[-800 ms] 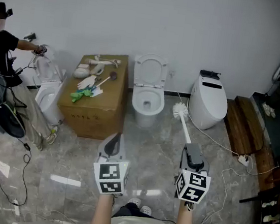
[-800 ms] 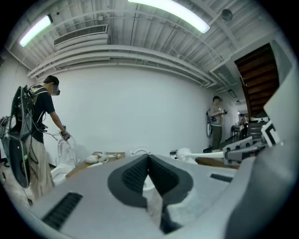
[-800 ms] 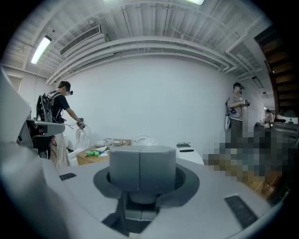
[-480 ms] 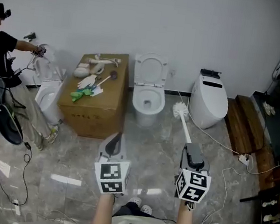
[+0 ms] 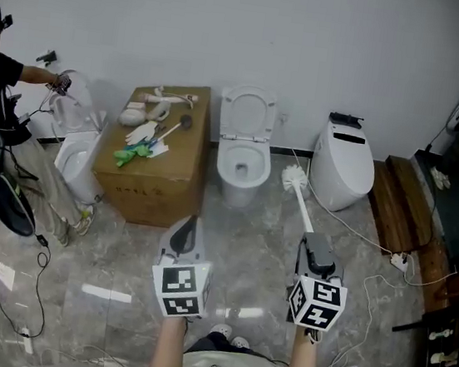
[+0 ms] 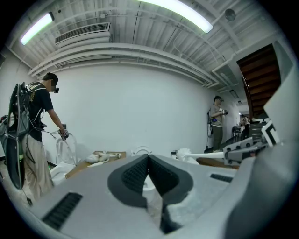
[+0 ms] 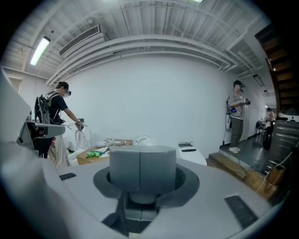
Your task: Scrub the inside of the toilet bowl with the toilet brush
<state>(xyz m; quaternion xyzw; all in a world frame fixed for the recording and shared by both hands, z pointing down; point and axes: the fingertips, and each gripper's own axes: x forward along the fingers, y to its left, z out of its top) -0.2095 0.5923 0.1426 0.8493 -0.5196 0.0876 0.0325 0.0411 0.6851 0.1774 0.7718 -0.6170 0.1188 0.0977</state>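
**Toilet brush poised beside the open bowl, scrubbing not yet begun**

We see the toilet brush [image 5: 302,203] with its white bristle head raised just right of the toilet bowl [image 5: 239,190], whose lid [image 5: 247,109] stands up. Its handle slopes back to our right gripper [image 5: 315,247], which is clamped on the handle's end. To scrub well, we judge the head must swing left, dip inside the bowl and rub its walls firmly. Our left gripper [image 5: 191,227], jaws together and empty, points toward the bowl, well apart from the brush.

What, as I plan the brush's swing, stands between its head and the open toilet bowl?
Nothing visible. The white long-handled toilet brush, held in the right gripper, has its head right of the open white ceramic toilet bowl.
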